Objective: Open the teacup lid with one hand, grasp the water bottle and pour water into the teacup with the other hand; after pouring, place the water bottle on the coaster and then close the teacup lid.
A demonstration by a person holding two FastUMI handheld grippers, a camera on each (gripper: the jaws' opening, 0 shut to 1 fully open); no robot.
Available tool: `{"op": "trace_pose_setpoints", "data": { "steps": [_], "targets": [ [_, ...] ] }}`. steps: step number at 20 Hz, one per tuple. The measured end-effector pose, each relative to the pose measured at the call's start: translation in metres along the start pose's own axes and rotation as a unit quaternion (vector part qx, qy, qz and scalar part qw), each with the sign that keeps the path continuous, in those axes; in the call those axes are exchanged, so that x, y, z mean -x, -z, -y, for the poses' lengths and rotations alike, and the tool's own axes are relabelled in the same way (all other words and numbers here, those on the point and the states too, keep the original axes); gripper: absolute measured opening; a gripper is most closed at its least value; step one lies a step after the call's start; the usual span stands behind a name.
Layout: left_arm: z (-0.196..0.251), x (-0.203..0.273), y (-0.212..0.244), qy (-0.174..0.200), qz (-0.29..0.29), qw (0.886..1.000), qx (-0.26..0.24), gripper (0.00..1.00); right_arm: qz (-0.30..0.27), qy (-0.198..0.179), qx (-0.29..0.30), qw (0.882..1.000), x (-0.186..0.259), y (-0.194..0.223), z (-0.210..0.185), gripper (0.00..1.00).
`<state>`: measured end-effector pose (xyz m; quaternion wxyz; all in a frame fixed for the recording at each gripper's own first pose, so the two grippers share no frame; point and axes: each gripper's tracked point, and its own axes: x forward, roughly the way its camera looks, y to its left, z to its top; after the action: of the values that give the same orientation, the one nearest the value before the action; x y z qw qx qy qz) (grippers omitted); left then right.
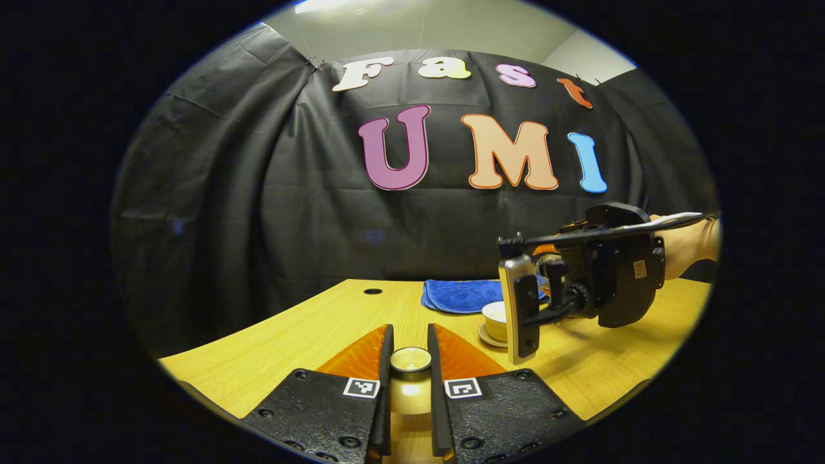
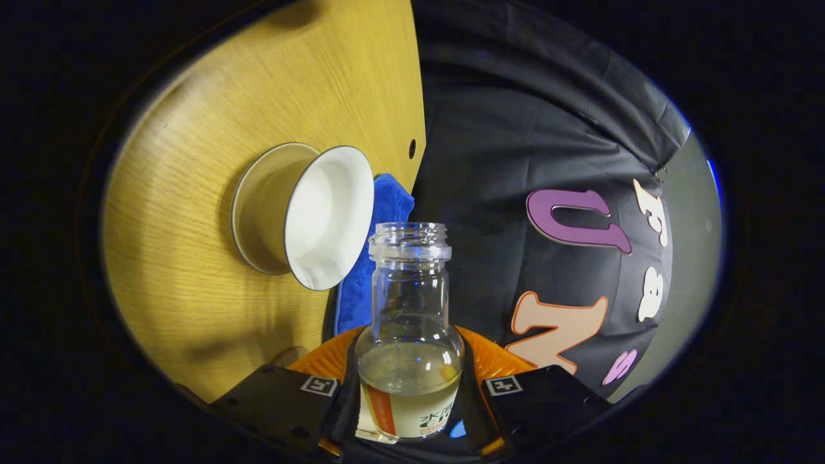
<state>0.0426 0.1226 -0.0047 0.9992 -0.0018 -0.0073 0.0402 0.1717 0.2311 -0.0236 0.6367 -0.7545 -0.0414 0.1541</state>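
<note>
Water bottle (image 2: pixel 410 335) label with print too small to read, square markers on gripper fingers (image 1: pixel 361 387)

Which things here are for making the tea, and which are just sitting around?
For the job:
teacup on its saucer
teacup lid, held in left tongs
water bottle, held in right tongs

Just there:
blue cloth
wooden table
</note>
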Motion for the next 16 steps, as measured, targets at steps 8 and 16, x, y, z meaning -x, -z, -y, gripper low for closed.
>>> {"op": "trace_pose_setpoints", "data": {
  "steps": [8, 16],
  "targets": [
    [0.000, 0.000, 0.000, 0.000, 0.000, 1.000, 0.000, 0.22, 0.007, -0.029, -0.267, 0.963, 0.011, 0.018, 0.001, 0.67],
    [-0.001, 0.000, 0.001, -0.005, 0.000, 1.000, 0.000, 0.22, 0.013, -0.008, -0.534, 0.845, 0.014, 0.070, 0.011, 0.67]
  ]
}}
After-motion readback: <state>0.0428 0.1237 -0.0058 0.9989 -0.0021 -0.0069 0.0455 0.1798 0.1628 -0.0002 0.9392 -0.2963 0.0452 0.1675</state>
